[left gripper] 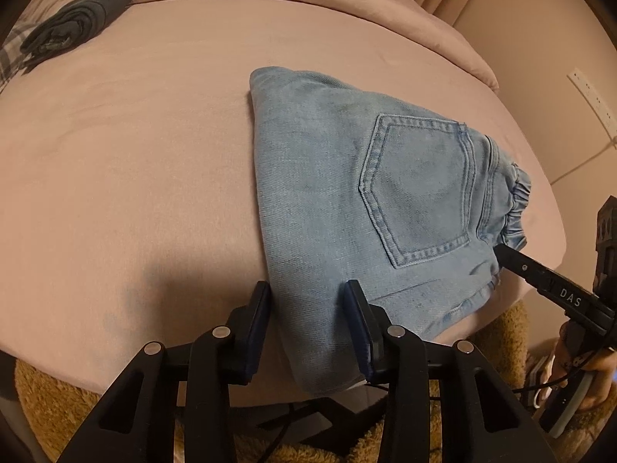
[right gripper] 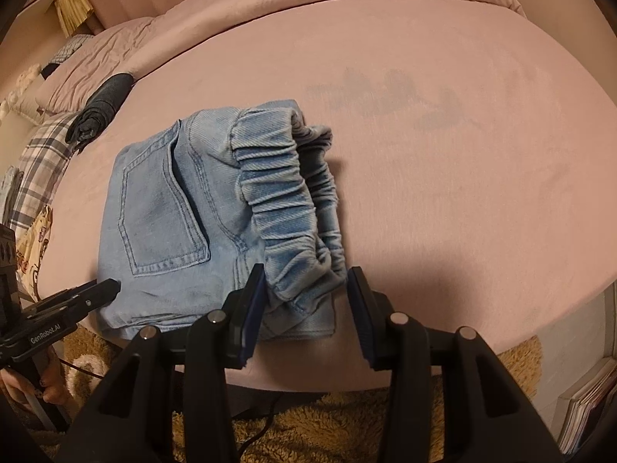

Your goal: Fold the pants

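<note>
Light blue jeans point(left gripper: 327, 177) lie folded into a compact stack on the pink bed point(left gripper: 135, 154), back pocket point(left gripper: 420, 189) up and elastic waistband point(right gripper: 285, 200) at the right end. My left gripper point(left gripper: 306, 289) is open, its jaws straddling the near left corner of the stack. My right gripper point(right gripper: 306, 274) is open, its jaws either side of the waistband's near end. Each gripper shows in the other's view: the right gripper point(left gripper: 501, 250) by the waistband, the left gripper point(right gripper: 112, 285) by the fold corner.
A rolled dark grey garment point(left gripper: 77, 19) lies at the bed's far left, also in the right wrist view point(right gripper: 100, 112). A plaid cloth point(right gripper: 42, 154) lies beside it. A tan shaggy rug point(right gripper: 347, 424) covers the floor below the bed edge. Books point(right gripper: 586, 413) stand at lower right.
</note>
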Motion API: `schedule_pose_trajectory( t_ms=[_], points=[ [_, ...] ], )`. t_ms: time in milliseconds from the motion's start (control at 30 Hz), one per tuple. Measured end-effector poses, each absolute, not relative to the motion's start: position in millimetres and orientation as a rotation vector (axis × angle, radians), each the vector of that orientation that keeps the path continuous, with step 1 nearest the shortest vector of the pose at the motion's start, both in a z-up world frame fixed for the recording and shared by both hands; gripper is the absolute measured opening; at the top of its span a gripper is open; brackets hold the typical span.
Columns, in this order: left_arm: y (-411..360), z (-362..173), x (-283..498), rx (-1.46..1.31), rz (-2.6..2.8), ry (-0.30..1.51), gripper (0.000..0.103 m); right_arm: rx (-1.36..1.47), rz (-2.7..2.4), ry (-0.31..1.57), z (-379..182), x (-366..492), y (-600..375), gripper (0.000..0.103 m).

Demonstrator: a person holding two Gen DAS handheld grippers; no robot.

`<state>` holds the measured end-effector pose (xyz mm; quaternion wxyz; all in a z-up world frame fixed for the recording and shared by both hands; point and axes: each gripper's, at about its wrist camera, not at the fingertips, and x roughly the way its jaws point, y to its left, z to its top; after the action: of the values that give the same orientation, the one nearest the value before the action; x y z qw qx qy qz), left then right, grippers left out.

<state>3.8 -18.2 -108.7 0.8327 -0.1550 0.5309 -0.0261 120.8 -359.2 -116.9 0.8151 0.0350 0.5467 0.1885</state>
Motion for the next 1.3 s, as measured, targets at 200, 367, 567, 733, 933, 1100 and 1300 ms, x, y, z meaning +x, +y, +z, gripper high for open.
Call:
schedule_pose_trajectory(
  t_ms=[200,367,567,733,933,1100,1300],
  points=[
    [-18.1,-108.3,3.7,-0.326,-0.056,1.128,0.041,0.061,0.399,1.166,-116.3,119.6,-356.5,0.043],
    [-19.1,-107.8,4.3,-0.327,-0.059,1.131,0.041,0.075,0.397,1.167,-117.6,119.0,-357.8,0.043],
    [-10.2,-96.9,5.9,-0.340,-0.079,1.126,0.040,0.078,0.409,1.135,-103.8,124.2,-360.6,0.050],
    [0.7,-82.0,8.6,-0.376,-0.123,1.063,0.040,0.137,0.430,1.102,-94.2,135.1,-363.2,0.081],
    [22.6,-82.5,62.0,-0.376,-0.087,1.053,0.040,0.151,0.448,1.165,-124.7,147.8,-341.9,0.046],
    [27.8,-88.6,110.1,-0.358,-0.081,1.052,0.040,0.197,0.479,1.065,-86.8,134.6,-350.8,0.025],
    [10.2,-115.3,136.2,-0.280,-0.060,1.085,0.040,0.130,0.392,1.101,-117.3,131.9,-351.1,0.026]
  ],
)
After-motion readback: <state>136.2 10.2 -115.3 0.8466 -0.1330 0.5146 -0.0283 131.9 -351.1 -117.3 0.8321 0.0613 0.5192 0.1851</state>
